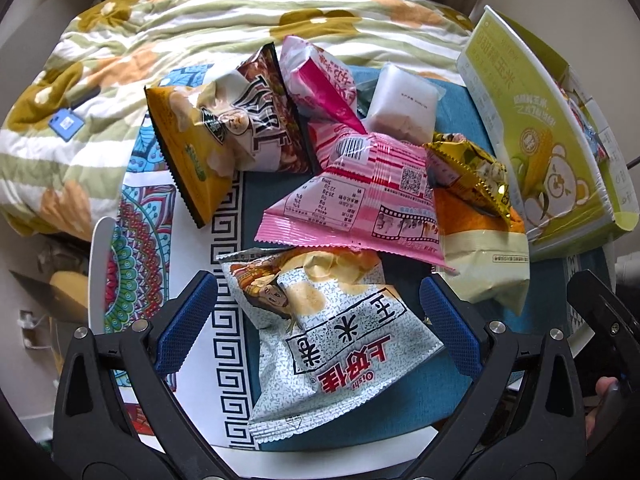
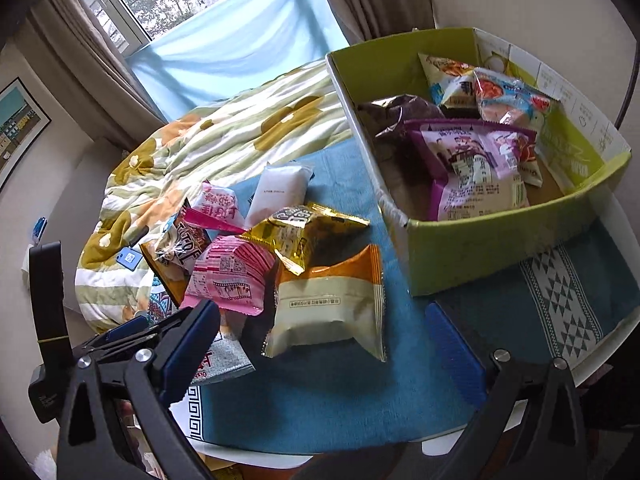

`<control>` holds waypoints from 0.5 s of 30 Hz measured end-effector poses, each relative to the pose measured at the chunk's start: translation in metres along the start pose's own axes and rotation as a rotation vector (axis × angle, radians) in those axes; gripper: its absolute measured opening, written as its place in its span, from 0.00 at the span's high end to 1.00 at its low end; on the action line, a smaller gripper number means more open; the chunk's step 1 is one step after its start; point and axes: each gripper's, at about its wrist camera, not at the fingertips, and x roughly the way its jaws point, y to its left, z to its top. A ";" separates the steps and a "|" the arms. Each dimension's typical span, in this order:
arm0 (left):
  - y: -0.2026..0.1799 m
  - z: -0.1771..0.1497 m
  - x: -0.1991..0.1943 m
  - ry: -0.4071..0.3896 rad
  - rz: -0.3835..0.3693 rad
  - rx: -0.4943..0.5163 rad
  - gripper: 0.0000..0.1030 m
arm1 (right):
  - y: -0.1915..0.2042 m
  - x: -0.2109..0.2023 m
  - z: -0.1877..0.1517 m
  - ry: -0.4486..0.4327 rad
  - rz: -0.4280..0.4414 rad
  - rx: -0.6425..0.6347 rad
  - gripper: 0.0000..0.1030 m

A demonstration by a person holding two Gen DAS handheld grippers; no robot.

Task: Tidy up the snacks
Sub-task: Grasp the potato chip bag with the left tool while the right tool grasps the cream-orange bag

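- Blue ribbed pads on the left gripper (image 1: pixel 318 322) stand spread wide, and the grey speckled snack bag (image 1: pixel 332 344) lies flat between them, touched by neither pad as far as I can see.
- Right gripper (image 2: pixel 324 344) gapes just as wide over bare blue cloth (image 2: pixel 340 396), holding nothing; plenty of free cloth ahead of it.
- Just beyond, the orange-and-cream pouch (image 2: pixel 332 304) sits puffed and glossy, crimped edge toward the camera.
- On top leans the crinkled gold foil packet (image 2: pixel 304 236), with the pink striped bag (image 2: pixel 228 280) pressed against its left side.
- Further back the heap piles up: a yellow saw-edged pouch (image 1: pixel 192 152), a brown printed bag (image 1: pixel 272 128), a white matte packet (image 2: pixel 280 192).
- Right of the heap stands the green cardboard box (image 2: pixel 480 248), open-topped, its near wall close to the pouch, with a narrow lane of cloth between.
- Inside it, a purple-edged bag (image 2: pixel 476 172) rests over other shiny packets.
- Behind everything, a floral quilt (image 1: pixel 180 32) rumples softly.
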 end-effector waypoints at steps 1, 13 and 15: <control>0.000 -0.001 0.004 0.010 0.003 -0.007 0.02 | 0.001 0.005 -0.001 0.007 -0.003 -0.003 0.01; 0.014 -0.019 0.030 0.085 0.025 -0.060 0.03 | 0.002 0.059 -0.012 0.054 -0.014 -0.048 0.01; 0.019 -0.023 0.032 0.091 0.024 -0.069 0.07 | 0.002 0.064 -0.013 0.059 -0.015 -0.061 0.01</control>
